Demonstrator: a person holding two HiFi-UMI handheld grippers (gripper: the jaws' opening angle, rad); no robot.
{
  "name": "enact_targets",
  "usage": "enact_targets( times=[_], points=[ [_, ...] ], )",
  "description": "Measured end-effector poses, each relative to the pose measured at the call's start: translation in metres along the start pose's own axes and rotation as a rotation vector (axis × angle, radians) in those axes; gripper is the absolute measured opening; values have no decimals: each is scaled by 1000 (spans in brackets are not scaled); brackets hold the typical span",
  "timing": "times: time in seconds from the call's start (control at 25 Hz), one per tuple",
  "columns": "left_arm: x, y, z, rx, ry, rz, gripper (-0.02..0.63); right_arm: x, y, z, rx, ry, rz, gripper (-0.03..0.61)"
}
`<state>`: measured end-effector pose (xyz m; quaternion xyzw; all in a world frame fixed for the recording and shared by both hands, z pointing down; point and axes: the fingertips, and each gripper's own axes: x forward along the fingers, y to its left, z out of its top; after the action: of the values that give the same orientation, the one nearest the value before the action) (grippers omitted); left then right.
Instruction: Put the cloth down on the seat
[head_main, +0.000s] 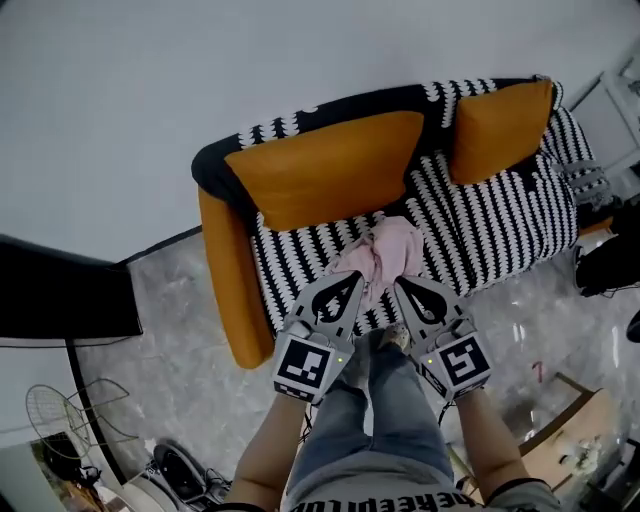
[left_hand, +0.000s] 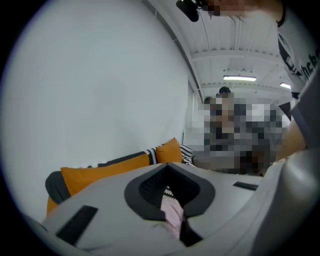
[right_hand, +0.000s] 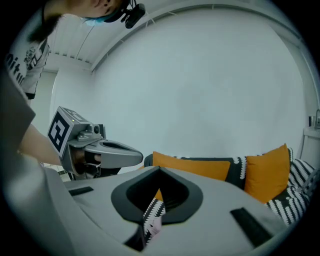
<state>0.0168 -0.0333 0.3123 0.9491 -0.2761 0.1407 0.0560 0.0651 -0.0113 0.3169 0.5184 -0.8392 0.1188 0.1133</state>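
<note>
Closest to the person, above their jeans, the left gripper and right gripper sit side by side, each clamped shut on an edge of the pink cloth. It hangs bunched between them over the front of the sofa's black-and-white seat. Behind lie two orange cushions, then the pale wall.

Staged living-rm set in a big hall: sofa w/ orange cushions, bare wall behind it, ceiling strip lights.
</note>
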Motion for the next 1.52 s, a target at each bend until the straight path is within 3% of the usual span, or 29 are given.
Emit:
enact_targets(
  times=[0.32, 0.68, 0.92, 1.08, 1.52],
  points=[
    [-49, -20, 50, 87, -89, -71, 9, -32, 39, 55, -56, -74, -38, -3],
    [-97, -46, 89, 104, -192, -130, 9, -62, 87, 101, -88, -169, -46, -3],
    [-118, -54, 96, 42, -203, -150, 9, -69, 110, 116, -130, -203, -43, -5],
    [-130, -56, 102, 87, -247, -153, 9, -74, 121, 123, -143, -220, -45, -5],
    [-148, -61, 108, 66, -244, -141, 8, -81, 139, 132, -160, -248, -34, -5]
  ],
)
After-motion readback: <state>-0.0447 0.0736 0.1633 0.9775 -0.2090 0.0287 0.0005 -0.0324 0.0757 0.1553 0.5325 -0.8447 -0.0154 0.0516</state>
